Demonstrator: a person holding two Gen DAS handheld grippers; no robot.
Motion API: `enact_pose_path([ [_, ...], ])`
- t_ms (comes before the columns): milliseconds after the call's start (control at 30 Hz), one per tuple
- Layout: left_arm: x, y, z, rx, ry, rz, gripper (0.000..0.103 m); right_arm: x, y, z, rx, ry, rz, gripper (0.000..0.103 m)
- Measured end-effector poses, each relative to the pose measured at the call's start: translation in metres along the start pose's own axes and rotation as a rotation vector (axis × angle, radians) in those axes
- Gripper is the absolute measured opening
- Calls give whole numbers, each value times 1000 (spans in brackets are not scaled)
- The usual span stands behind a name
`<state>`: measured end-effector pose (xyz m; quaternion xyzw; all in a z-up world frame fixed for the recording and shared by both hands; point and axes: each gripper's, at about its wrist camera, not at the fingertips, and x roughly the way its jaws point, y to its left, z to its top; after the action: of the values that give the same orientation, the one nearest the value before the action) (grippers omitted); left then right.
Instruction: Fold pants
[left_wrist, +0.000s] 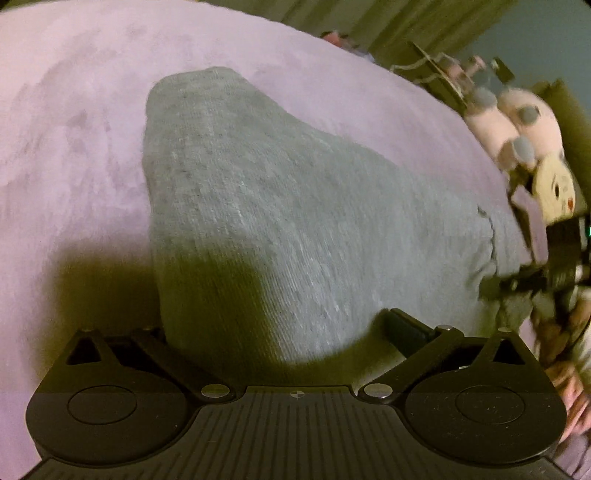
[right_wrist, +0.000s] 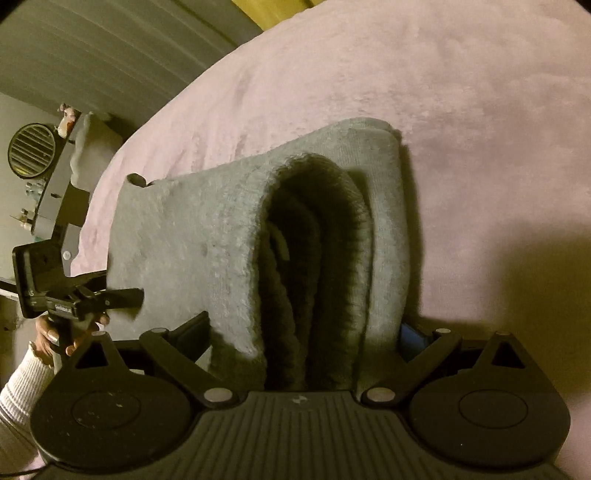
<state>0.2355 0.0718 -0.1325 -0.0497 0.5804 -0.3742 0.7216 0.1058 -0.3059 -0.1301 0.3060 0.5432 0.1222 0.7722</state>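
A: On the pink bed cover (right_wrist: 443, 92), pants (right_wrist: 192, 236) lie partly folded, grey knit, one end doubled over so the layers form an open tunnel facing the right wrist camera.

B: Right hand-held gripper (right_wrist: 306, 332)?

A: Its two fingers stand on either side of that thick stack of layers, cloth between them. Reads as clamped on the pants, though the fingertips are buried in fabric.

B: Left hand-held gripper (left_wrist: 280, 332)?

A: Pants fill the gap between its fingers; one finger is hidden behind cloth. From the right wrist view it meets the edge of the pants on the side away from the tunnel. Appears to be pinching the pants; not certain.

B: Risks?

A: Judgement only. (1) The right grip spans several layers; a loose inner layer could slip out and the fold would open. (2) If the two grippers travel unevenly, the edges land skewed. (3) The plush cover may drag the bottom layer and bunch it.

B: Anything near?

A: Stuffed toy (left_wrist: 524, 122) beyond the pants, at the bed's edge. Clear of the fold, I judge.
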Motion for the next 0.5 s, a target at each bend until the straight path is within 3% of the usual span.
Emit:
enact_pose_path([
  [167,-6,14,-11,2,-47,-84,103,0,6,-4,-70,13,0,96],
  [333,-9,10,-8,74,2,-64,103,-3,-14,5,10,22,89,96],
  [500,-11,15,-12,92,10,-76,103,-10,-19,14,-26,40,72,98],
])
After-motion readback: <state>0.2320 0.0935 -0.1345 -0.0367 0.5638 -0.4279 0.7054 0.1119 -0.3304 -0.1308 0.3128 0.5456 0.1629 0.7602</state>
